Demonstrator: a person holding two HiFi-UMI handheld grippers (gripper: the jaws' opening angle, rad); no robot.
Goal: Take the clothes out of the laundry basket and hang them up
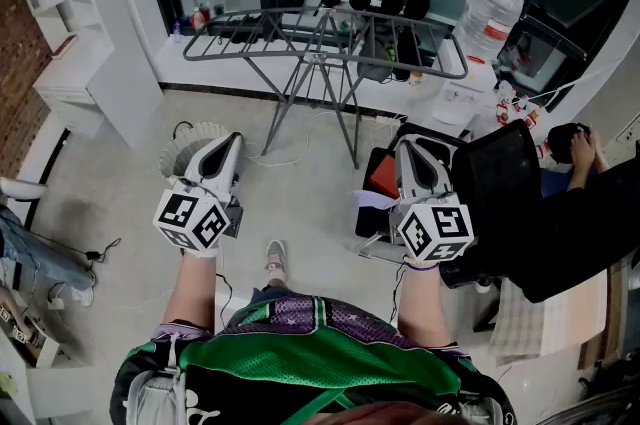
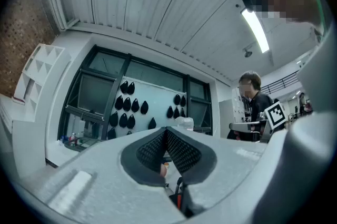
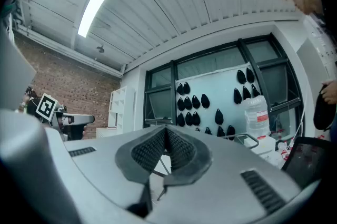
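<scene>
While L tongs [image 1: 231, 143], R tongs [image 1: 408, 149] shut, rack [image 1: 322, 41] ahead

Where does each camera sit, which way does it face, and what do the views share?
Head view: on the person's head, looking steeply down at the grey metal drying rack and floor; forearms, green-and-black jersey, left gripper and right gripper show.
Left gripper view: rides the left gripper, facing the black teardrop shapes on the pale wall; its shut, empty jaws show.
Right gripper view: rides the right gripper, same wall; shut, empty jaws.
Shared: all three see those shapes.
</scene>
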